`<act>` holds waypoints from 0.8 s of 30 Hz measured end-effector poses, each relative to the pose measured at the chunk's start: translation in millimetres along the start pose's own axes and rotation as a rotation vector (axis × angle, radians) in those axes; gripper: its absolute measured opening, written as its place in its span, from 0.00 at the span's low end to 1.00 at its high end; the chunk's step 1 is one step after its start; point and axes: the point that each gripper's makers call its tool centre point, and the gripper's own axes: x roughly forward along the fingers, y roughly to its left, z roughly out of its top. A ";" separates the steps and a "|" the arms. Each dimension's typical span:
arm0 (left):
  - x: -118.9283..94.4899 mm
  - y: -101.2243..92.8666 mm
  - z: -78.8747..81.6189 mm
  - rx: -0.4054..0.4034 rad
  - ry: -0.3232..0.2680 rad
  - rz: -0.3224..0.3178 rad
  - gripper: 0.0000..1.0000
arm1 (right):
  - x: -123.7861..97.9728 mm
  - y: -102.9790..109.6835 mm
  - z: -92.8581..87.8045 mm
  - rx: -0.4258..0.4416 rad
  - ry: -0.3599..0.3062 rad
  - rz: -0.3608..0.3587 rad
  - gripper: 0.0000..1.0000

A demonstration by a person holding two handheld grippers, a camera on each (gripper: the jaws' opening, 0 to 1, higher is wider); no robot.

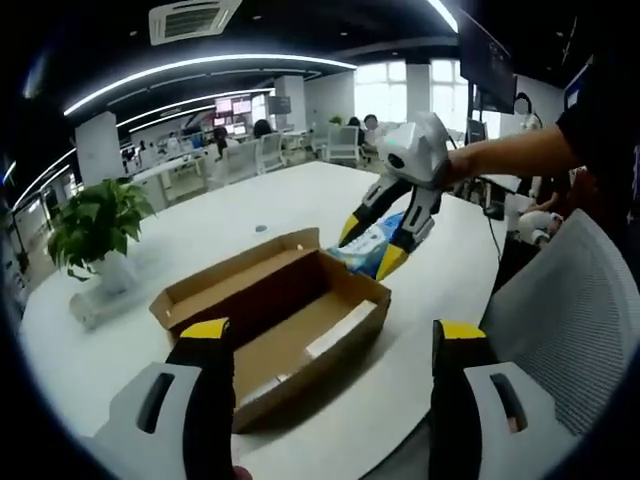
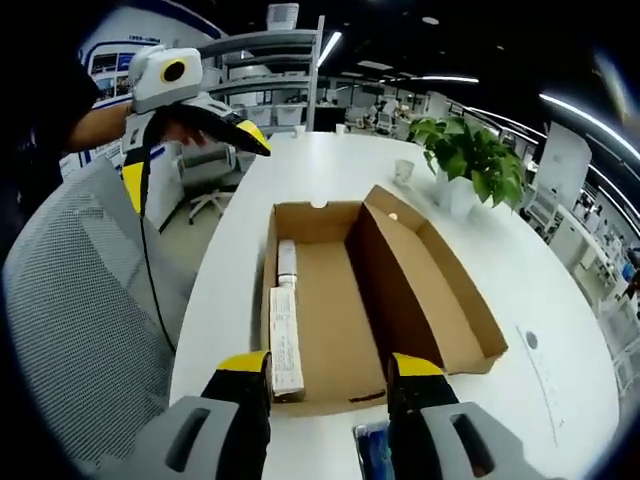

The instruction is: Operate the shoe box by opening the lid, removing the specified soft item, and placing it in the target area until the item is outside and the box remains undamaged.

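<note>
An open cardboard shoe box [image 1: 275, 310] [image 2: 340, 290] lies on the white table [image 1: 300, 195], its lid flap folded out flat. White paper pieces [image 2: 284, 335] rest along one inner wall. A soft blue-and-white packet [image 1: 372, 245] [image 2: 372, 445] lies on the table just outside the box. My right gripper [image 1: 371, 246] [image 2: 330, 367] is over it, with the jaws apart on either side. My left gripper [image 1: 332, 330] [image 2: 190, 160] hovers before the box's near end, jaws wide and nothing between them.
A potted plant [image 1: 95, 225] [image 2: 470, 160] and a small cup [image 2: 403, 172] stand on the table beyond the box. A white mesh chair [image 1: 570, 330] [image 2: 80, 300] sits at the table's edge. A person's arm [image 1: 510, 155] holds the right gripper.
</note>
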 end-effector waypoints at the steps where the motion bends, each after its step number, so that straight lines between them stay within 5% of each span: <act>1: -4.7 -2.0 -2.9 -0.007 0.000 0.006 0.80 | 5.1 0.3 -0.7 0.002 0.008 0.008 0.44; 13: -38.5 -13.0 -29.6 -0.032 -0.002 0.062 0.81 | 46.3 9.2 -5.1 -0.025 0.053 0.075 0.44; 24: -44.0 -19.4 -41.1 -0.031 -0.010 0.110 0.81 | 65.6 11.0 -8.7 -0.002 0.085 0.090 0.41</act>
